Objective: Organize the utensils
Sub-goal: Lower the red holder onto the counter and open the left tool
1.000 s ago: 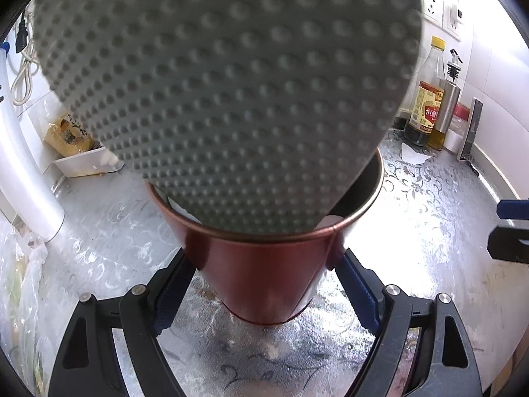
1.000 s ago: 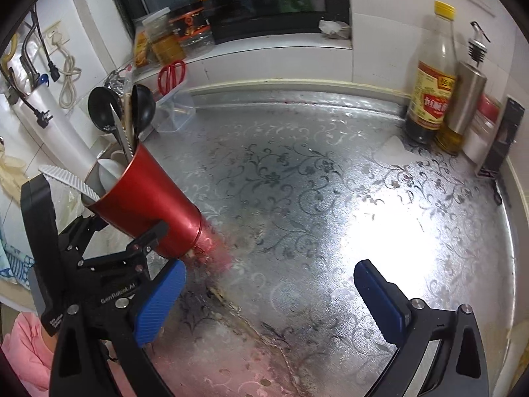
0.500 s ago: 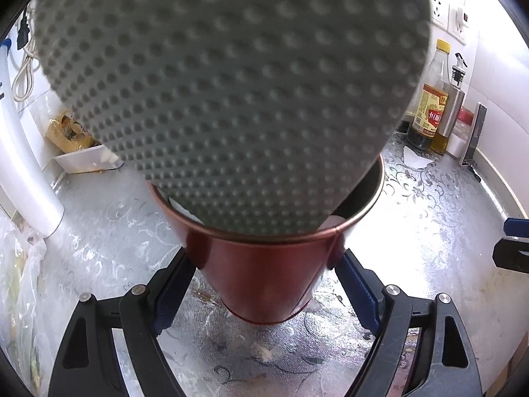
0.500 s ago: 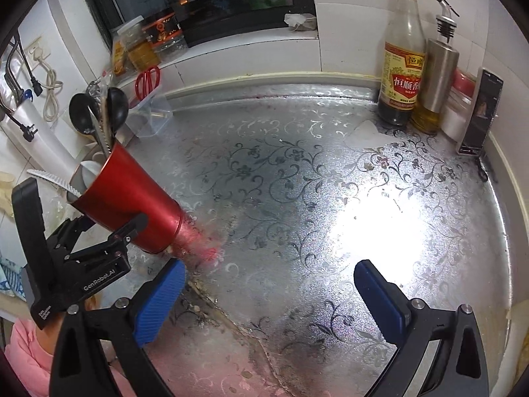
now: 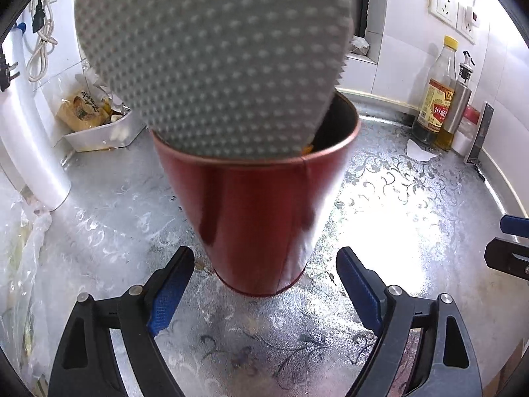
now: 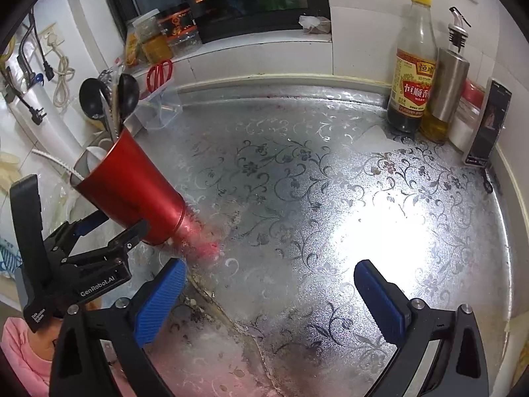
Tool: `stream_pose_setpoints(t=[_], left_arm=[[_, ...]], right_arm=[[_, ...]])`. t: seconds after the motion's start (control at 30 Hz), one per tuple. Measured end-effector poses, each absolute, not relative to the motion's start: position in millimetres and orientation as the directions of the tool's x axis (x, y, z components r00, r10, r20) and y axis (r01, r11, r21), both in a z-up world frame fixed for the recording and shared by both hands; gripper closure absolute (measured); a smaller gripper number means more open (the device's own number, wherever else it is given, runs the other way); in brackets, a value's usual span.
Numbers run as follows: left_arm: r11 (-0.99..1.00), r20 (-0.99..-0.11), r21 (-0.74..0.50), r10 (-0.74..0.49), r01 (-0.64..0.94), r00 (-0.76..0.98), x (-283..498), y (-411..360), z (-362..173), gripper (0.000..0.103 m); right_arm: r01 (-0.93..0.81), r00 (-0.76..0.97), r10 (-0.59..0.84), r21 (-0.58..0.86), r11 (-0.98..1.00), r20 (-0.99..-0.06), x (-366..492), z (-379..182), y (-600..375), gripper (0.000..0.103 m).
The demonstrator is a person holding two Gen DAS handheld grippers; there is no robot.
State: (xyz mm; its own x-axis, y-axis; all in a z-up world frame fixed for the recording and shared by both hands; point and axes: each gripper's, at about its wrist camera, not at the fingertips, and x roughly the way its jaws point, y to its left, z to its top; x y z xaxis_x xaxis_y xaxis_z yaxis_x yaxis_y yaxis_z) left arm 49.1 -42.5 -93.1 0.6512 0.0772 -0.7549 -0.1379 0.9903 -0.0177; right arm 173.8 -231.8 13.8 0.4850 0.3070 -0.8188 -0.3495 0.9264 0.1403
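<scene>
Left gripper (image 5: 264, 284) fingers spread wide beside the red cup (image 5: 258, 211); right gripper (image 6: 267, 294) wide, empty. Back away straight to avoid tipping it.

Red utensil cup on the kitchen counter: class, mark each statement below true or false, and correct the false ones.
1. The left gripper is shut on the red cup. False: its fingers stand apart from the cup's sides.
2. Two black ladles stand in the cup. True.
3. The right gripper holds a spoon. False: it is open and holds nothing.
4. A dimpled grey spatula sticks out of the cup. True.
5. The vinegar bottle has a yellow cap. True.
</scene>
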Motion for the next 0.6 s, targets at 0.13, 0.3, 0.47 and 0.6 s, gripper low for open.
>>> stream_pose_setpoints(t=[0.13,0.3,0.47,0.6], left_arm=[[0.987,-0.741,0.002,0.111,-0.163,0.663,40.0,-48.5,-92.2,0.008],[0.977,-0.744,0.008,0.148,-0.212,0.652,31.5,-52.9,-90.3,0.008],[0.972,-0.753,0.004,0.158,-0.236,0.638,2.8,-64.5,-73.1,0.008],[0.965,-0.764,0.025,0.187,-0.262,0.617,-8.3,-75.9,-74.1,0.008]], right_arm=[[-0.354,0.484,0.316,0.148,0.923,-0.816,173.9,11.6,-237.1,0.000],[-0.355,0.482,0.330,0.163,0.920,-0.812,174.9,8.7,-246.0,0.000],[-0.359,0.489,0.339,0.169,0.918,-0.804,172.1,6.4,-251.7,0.000],[-0.353,0.510,0.333,0.161,0.922,-0.793,165.1,6.1,-256.6,0.000]])
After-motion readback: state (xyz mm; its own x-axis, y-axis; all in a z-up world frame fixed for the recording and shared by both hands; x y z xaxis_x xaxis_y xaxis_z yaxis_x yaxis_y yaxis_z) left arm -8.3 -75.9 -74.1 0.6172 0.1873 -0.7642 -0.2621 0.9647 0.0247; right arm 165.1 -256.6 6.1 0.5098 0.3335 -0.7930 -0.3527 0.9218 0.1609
